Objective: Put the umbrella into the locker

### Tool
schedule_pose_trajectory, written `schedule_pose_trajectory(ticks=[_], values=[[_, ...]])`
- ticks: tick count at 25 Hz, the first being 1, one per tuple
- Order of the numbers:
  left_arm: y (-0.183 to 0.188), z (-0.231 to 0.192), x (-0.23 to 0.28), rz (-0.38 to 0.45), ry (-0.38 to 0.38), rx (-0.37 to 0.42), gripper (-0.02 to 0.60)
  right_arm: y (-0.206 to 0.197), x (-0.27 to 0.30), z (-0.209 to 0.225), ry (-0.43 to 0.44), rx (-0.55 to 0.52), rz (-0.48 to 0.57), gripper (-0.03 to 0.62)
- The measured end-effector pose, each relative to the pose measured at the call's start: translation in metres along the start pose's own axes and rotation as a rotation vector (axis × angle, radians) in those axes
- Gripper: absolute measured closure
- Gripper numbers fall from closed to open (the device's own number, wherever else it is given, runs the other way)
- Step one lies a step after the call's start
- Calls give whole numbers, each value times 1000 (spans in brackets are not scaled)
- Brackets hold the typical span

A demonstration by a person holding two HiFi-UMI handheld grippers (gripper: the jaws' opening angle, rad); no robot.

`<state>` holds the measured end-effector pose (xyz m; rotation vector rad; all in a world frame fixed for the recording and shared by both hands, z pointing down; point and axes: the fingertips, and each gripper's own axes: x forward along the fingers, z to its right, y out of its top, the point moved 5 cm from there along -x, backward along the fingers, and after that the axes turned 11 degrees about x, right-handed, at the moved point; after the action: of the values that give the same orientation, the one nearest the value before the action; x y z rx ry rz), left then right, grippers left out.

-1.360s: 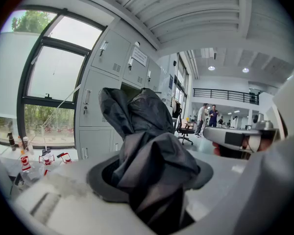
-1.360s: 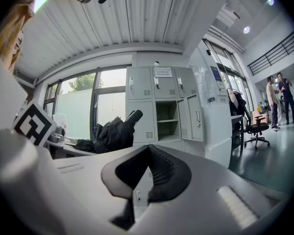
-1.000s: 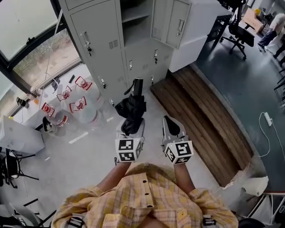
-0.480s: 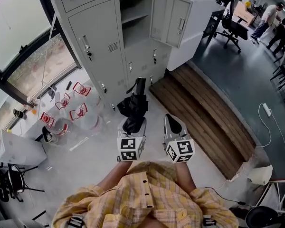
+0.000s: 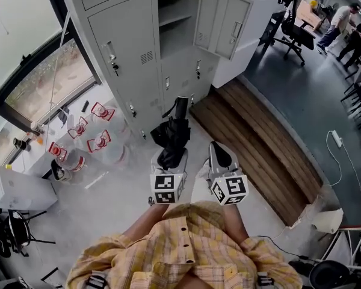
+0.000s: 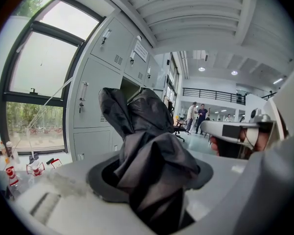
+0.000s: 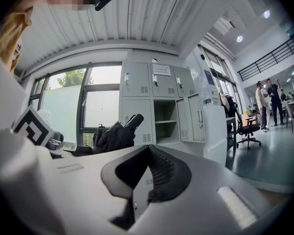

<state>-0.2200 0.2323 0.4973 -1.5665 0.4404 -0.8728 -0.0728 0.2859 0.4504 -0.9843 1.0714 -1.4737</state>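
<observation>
- Standing ahead as a grey locker bank (image 5: 129,53), filling the wall beside the window, being the goal of the task
- Gaping at the open compartment (image 5: 173,32), door (image 5: 225,18) swung out to the right, leaving a free mouth above a shelf for receiving the load
- Sticking out in front as a folded black umbrella (image 5: 172,134), stubby cylindrical end pointing toward the lockers, well short of the compartment, likely for feeding in lengthwise
- Pinching the umbrella's bunched fabric in the left gripper (image 5: 169,158), jaws spread wide around the bundle, probably gripping low for steadiness
- Hovering alongside as the right gripper (image 5: 220,156), jaws pressed together on nothing, seemingly kept free for steadying
</observation>
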Motion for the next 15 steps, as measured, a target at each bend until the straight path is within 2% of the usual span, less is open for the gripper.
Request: schedule_pose_trajectory(ticks=[8, 15], values=[[8, -14, 57, -12, 20, -2, 314, -2, 49, 41, 3, 22, -4, 602], [29, -27, 147, -28, 40, -28, 314, 18, 123, 104, 39, 42, -18, 602]])
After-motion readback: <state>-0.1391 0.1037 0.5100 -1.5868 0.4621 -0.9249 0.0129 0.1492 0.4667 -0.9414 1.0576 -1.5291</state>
